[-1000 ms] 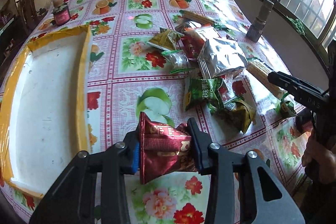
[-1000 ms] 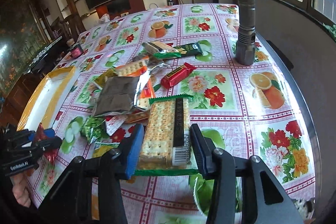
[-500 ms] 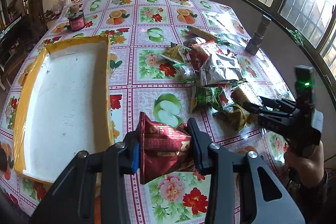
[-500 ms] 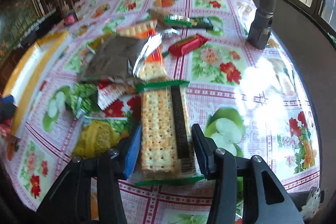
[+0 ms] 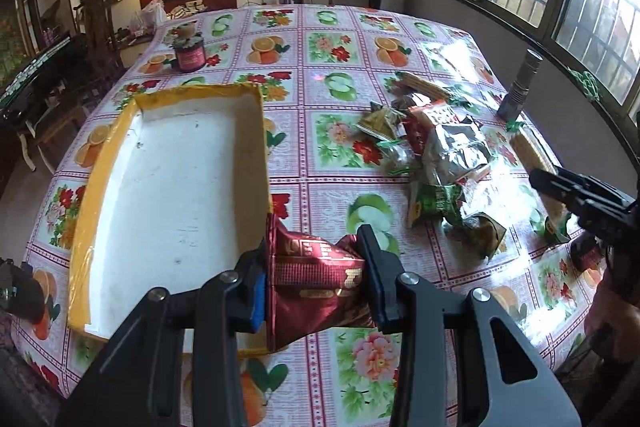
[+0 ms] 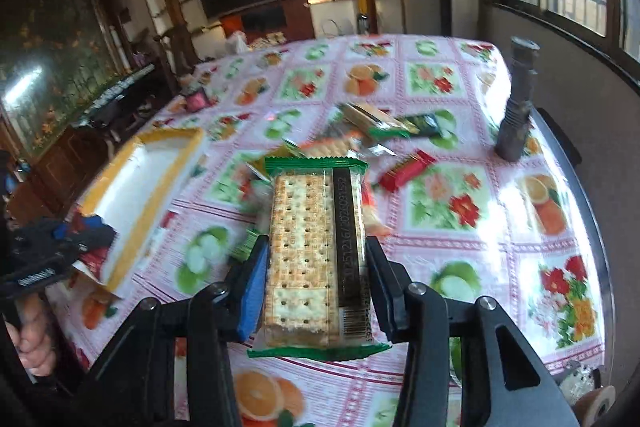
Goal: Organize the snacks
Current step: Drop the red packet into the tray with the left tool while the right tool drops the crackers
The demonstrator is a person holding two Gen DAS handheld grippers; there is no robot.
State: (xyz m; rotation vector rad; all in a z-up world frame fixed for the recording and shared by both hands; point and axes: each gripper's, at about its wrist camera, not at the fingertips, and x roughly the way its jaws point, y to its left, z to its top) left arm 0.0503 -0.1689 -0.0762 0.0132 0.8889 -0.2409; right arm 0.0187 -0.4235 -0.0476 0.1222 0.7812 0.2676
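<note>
- Left wrist view: the left gripper point(image 5: 316, 279) pinches a crumpled dark red foil snack packet with gold print point(image 5: 312, 279) between its two black fingers, clear of the flowered, fruit-printed plastic tablecloth point(image 5: 332, 55); the packet hangs just beside the near right corner of the shallow white tray with a yellow rim point(image 5: 176, 187), whose floor is bare; a heap of loose snack packets point(image 5: 444, 163), silver, green and red, lies well to the right of the tray; a small dark red jar point(image 5: 191, 55) stands beyond the tray; a grey metal flashlight point(image 5: 520, 87) stands upright near the right table edge; the right gripper point(image 5: 576, 199) shows at the right border, its grip unclear from here.
- Right wrist view: the right gripper point(image 6: 316, 275) holds a long clear-wrapped cracker pack with green ends point(image 6: 316, 251) lengthwise, lifted above the cloth; its jaws are closing on the pack; the tray point(image 6: 136, 187) lies to the left, the left gripper point(image 6: 76, 231) at its near end; a red wrapped bar point(image 6: 406, 171) lies between the cracker pack and the flashlight point(image 6: 518, 103).
</note>
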